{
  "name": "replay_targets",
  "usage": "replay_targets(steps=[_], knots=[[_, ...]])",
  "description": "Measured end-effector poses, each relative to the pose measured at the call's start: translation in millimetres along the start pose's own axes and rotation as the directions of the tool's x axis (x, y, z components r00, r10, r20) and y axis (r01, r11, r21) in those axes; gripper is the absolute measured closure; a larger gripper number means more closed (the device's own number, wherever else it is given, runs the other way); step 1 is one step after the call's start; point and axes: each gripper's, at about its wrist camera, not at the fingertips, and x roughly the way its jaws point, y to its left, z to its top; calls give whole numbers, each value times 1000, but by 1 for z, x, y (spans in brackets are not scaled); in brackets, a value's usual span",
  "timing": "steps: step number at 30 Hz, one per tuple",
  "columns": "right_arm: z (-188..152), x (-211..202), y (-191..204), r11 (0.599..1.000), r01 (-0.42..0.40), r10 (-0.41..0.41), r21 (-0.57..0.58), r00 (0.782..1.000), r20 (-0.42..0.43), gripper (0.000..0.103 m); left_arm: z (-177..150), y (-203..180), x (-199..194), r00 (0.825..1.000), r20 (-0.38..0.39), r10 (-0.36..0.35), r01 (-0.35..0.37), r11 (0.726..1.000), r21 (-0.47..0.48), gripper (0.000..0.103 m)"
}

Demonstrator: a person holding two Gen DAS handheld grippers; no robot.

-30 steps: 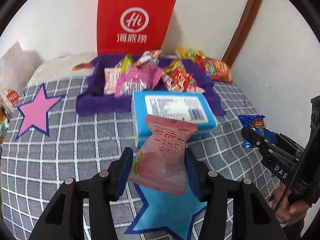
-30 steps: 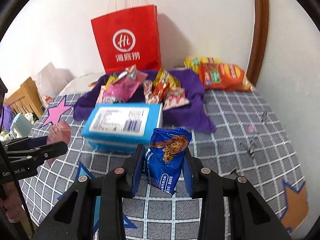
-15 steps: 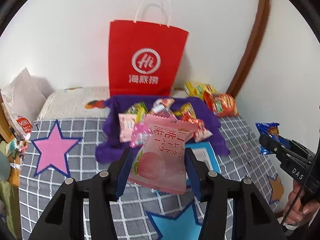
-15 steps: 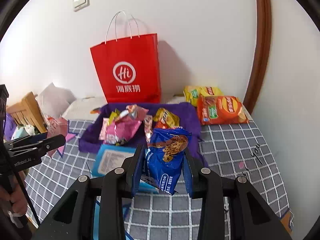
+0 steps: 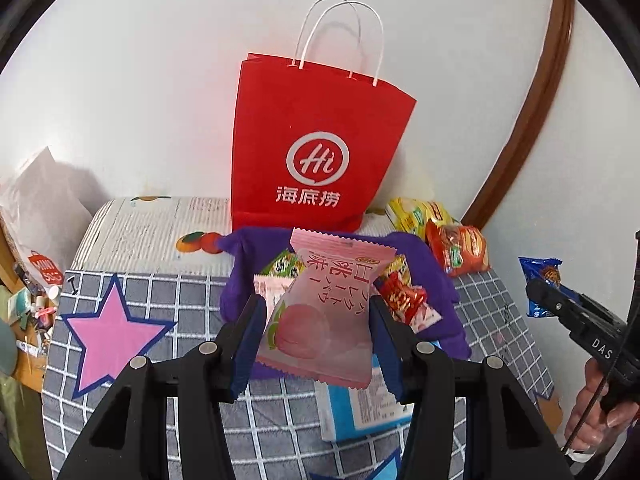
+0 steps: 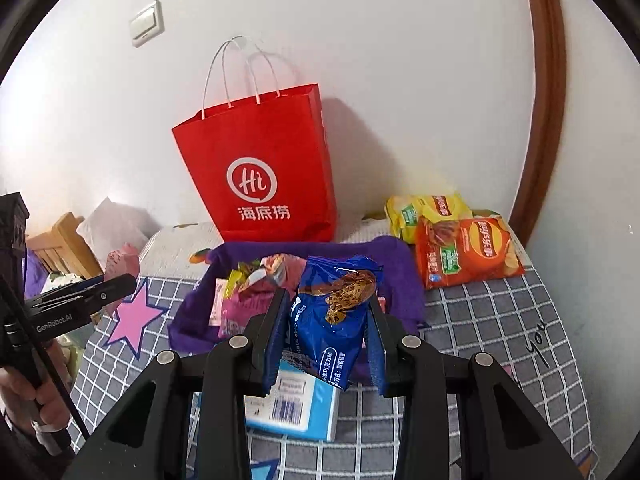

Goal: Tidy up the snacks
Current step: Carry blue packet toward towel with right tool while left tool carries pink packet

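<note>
My left gripper [image 5: 318, 316] is shut on a pink peach snack packet [image 5: 324, 312], held up in the air facing the red paper bag [image 5: 312, 148]. My right gripper [image 6: 330, 320] is shut on a blue cookie packet [image 6: 336, 312], also raised toward the red paper bag [image 6: 264, 168]. A purple cloth [image 6: 396, 272] below the bag holds several loose snack packets [image 5: 404, 300]. The right gripper with its blue packet [image 5: 540, 280] shows at the right of the left wrist view. The left gripper with the pink packet [image 6: 124, 260] shows at the left of the right wrist view.
A light blue box [image 6: 304, 404] lies on the grey checked cover [image 6: 500, 320] in front of the cloth. Orange and yellow chip bags [image 6: 464, 244] lie at the back right by the wall. A pink star [image 5: 108, 332] marks the cover on the left.
Both grippers have risen well above the bed with their packets and now face the red bag. The blue box has dropped low in both views.
</note>
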Motion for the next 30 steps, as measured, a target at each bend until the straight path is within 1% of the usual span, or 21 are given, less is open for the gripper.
replay_targets(steps=[11, 15, 18, 19, 26, 30], knots=[[34, 26, 4, 1000, -26, 26, 4, 1000, -4, 67, 28, -6, 13, 999, 29, -14, 14, 1000, 2, 53], [46, 32, 6, 999, -44, 44, 6, 999, 4, 67, 35, -7, 19, 999, 21, -25, 25, 1000, 9, 53], [56, 39, 8, 999, -39, 39, -5, 999, 16, 67, 39, -8, 22, 1000, 26, -3, 2, 1000, 19, 53], [58, 42, 8, 999, -41, 41, -3, 999, 17, 67, 40, -8, 22, 1000, 27, -5, 4, 1000, 19, 53], [54, 71, 1, 997, -69, 69, 32, 998, 3, 67, 46, -4, 33, 999, 33, -4, 3, 1000, 9, 53], [52, 90, -2, 998, -55, 57, 36, 997, -46, 67, 49, -3, 45, 999, 30, -13, 13, 1000, 7, 53]])
